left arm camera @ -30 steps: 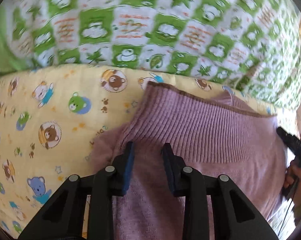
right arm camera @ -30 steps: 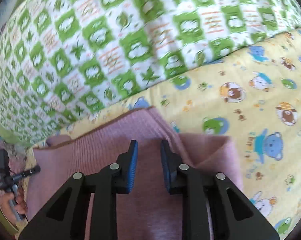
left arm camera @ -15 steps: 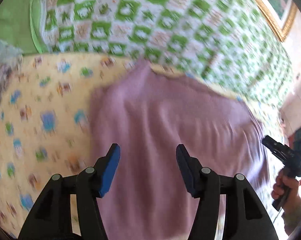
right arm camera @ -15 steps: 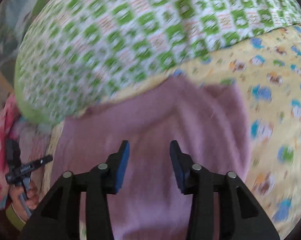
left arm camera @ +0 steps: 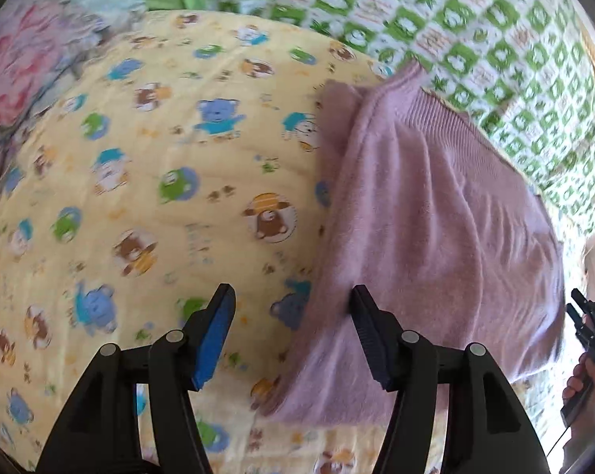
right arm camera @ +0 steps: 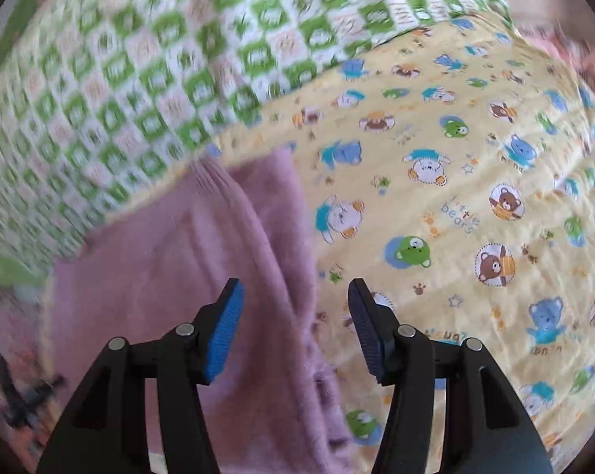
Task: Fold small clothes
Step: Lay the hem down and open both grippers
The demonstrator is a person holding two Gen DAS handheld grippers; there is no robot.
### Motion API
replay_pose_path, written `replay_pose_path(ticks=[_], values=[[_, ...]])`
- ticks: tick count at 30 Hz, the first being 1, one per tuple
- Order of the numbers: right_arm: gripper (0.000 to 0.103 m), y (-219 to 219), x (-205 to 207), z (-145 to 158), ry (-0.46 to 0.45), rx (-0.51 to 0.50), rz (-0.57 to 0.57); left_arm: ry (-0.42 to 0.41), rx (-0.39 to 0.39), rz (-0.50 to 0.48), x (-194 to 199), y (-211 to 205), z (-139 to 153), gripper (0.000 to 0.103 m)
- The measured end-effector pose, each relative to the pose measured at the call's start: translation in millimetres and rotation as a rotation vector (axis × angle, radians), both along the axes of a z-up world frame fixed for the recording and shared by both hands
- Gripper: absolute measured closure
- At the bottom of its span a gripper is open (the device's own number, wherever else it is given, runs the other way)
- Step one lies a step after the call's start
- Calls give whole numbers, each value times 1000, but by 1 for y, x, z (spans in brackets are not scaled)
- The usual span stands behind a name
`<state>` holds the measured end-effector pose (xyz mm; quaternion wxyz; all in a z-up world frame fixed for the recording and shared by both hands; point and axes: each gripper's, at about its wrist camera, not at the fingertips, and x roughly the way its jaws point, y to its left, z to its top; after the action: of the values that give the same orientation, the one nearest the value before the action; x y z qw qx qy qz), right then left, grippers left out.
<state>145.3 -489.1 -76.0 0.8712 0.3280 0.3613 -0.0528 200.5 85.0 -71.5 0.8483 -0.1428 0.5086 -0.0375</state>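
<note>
A yellow blanket [left arm camera: 147, 181] printed with little bears covers most of the bed, and a green-and-white checked quilt [left arm camera: 475, 39] lies along its far side. On the yellow blanket rests a folded mauve knitted sweater [left arm camera: 435, 237], its ribbed edge touching the checked quilt; in the right wrist view the same sweater [right arm camera: 186, 268] fills the lower left. The left gripper [left arm camera: 291, 328] hovers above the sweater's left edge, jaws spread wide and holding nothing. The right gripper [right arm camera: 295, 324] hangs over the sweater's right edge, jaws likewise wide apart and empty. A patch of pink floral fabric [left arm camera: 17, 59] shows at the far left.
</note>
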Motion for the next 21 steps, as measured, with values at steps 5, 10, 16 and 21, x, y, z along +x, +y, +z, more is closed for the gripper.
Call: replay_pose_path(ticks=[5,10,16,21], values=[[45,29,0,24,-45,6,79,12,-55,13,-25,5,6,41],[41,61,6,38,-75,14,160,33,-85,27,-45,8,4,38],[40,108,26,46,-56,35,296,78,-46,50,-27,-3,-3,35],[36,172,52,63,-50,28,446,109,-108,89,-44,0,-15,31]])
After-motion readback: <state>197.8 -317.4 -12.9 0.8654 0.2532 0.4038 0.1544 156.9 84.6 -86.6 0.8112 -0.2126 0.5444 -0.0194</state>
